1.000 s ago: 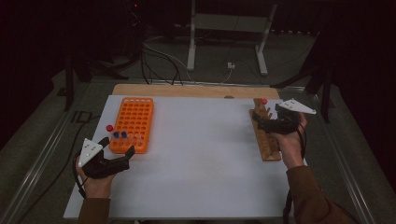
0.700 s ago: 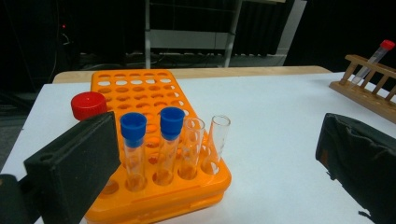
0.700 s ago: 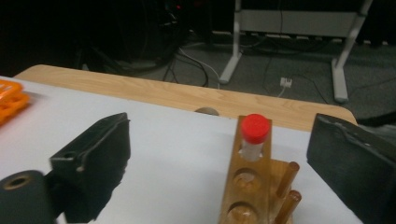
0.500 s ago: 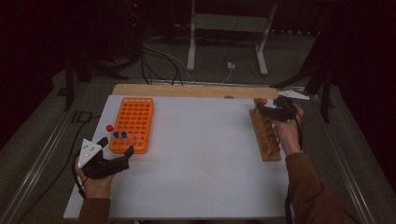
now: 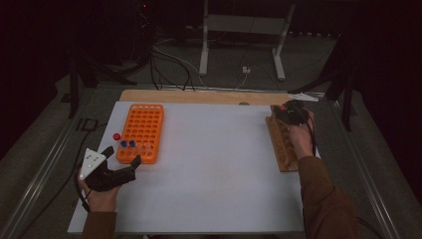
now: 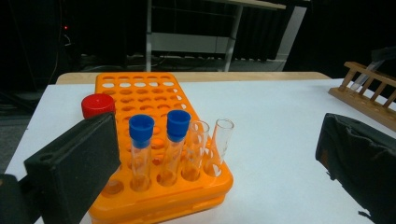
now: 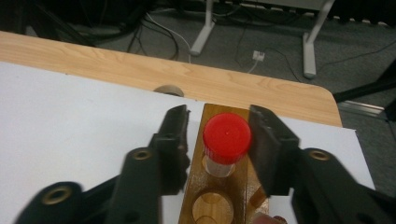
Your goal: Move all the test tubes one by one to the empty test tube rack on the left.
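Lower body of the red-capped tube [image 7: 227, 138] sunk out of sight in the wooden rack [image 7: 219, 205]

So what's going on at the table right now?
A person works two grippers. The right gripper sits over the wooden rack, its jaws just closing around a red-capped tube standing in it; a gap remains on one side. The left gripper rests open by the orange rack, which holds two blue-capped tubes.
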Demonstrator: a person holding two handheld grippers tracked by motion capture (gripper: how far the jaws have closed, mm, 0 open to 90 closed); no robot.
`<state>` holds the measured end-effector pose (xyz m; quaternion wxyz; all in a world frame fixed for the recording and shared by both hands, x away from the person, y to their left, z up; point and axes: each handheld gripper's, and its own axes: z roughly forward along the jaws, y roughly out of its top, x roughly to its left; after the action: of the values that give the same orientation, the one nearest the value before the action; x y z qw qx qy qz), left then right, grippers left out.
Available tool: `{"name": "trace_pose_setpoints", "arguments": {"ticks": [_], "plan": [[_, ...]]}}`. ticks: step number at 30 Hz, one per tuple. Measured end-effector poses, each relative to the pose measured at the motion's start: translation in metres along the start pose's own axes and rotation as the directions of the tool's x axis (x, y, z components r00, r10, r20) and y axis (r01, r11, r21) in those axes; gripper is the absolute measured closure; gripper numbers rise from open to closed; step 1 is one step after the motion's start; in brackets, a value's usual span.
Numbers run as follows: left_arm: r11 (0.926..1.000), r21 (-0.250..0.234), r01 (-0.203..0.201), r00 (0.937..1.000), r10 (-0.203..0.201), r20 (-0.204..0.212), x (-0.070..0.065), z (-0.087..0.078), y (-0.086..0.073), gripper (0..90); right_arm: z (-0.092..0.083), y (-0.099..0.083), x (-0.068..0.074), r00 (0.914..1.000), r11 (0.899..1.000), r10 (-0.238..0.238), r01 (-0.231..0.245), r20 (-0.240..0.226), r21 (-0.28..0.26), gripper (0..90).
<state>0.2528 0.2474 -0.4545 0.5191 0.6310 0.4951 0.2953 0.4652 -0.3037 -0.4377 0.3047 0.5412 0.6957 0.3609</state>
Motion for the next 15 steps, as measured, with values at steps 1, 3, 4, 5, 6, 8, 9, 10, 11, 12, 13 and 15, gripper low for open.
{"name": "trace_pose_setpoints", "arguments": {"ticks": [1,3,4,5,6,8,9,10,11,12,13,15], "plan": [[1.0000,-0.002,0.002,1.0000,-0.002,0.001,0.0005,-0.0001,-0.0001,0.5,0.0004,0.0007,0.0004,1.0000,1.000,-0.002,0.002,0.003,0.004,66.3],[1.0000,-0.002,0.004,1.0000,-0.004,0.000,0.0008,0.0001,0.0000,0.5,0.0004,0.0017,0.0009,0.9999,1.000,0.003,-0.003,0.011,0.015,69.6],[1.0000,-0.003,0.004,1.0000,-0.004,0.000,0.0007,0.0002,0.0001,0.5,-0.0001,0.0018,0.0007,0.9999,1.000,0.008,-0.008,0.008,0.015,69.9],[1.0000,-0.003,0.004,1.0000,-0.004,0.002,0.0005,0.0004,0.0002,0.5,-0.0004,0.0019,0.0007,0.9999,1.000,0.008,-0.008,0.010,0.017,70.1],[1.0000,-0.001,0.000,1.0000,0.000,0.002,0.0002,0.0006,0.0004,0.5,-0.0009,0.0017,0.0009,0.9998,1.000,0.003,-0.003,0.019,0.021,70.3],[1.0000,-0.001,-0.001,1.0000,0.001,0.006,-0.0011,0.0016,0.0006,0.5,-0.0021,0.0014,0.0007,0.9997,1.000,-0.007,0.006,0.025,0.020,70.3],[1.0000,-0.001,-0.002,1.0000,0.002,0.006,-0.0017,0.0021,0.0007,0.5,-0.0023,0.0014,0.0005,0.9998,1.000,-0.007,0.006,0.021,0.021,70.3],[1.0000,-0.001,-0.003,1.0000,0.003,0.008,-0.0022,0.0025,0.0008,0.5,-0.0025,0.0015,0.0003,0.9997,1.000,-0.007,0.007,0.023,0.021,70.4],[1.0000,-0.001,-0.005,1.0000,0.005,0.008,-0.0028,0.0026,0.0011,0.5,-0.0028,0.0016,0.0004,0.9997,1.000,-0.005,0.004,0.023,0.021,70.5],[1.0000,0.000,-0.008,0.9999,0.008,0.010,-0.0032,0.0027,0.0013,0.5,-0.0033,0.0017,0.0009,0.9996,1.000,-0.008,0.007,0.027,0.021,70.6],[0.9999,-0.001,-0.011,0.9999,0.011,0.010,-0.0035,0.0029,0.0014,0.5,-0.0045,0.0018,0.0015,0.9994,1.000,-0.016,0.015,0.031,0.014,70.7],[0.9999,0.000,-0.013,0.9999,0.013,0.011,-0.0037,0.0030,0.0014,0.5,-0.0089,0.0027,0.0029,0.9991,1.000,-0.021,0.021,0.037,0.000,70.8]]}}
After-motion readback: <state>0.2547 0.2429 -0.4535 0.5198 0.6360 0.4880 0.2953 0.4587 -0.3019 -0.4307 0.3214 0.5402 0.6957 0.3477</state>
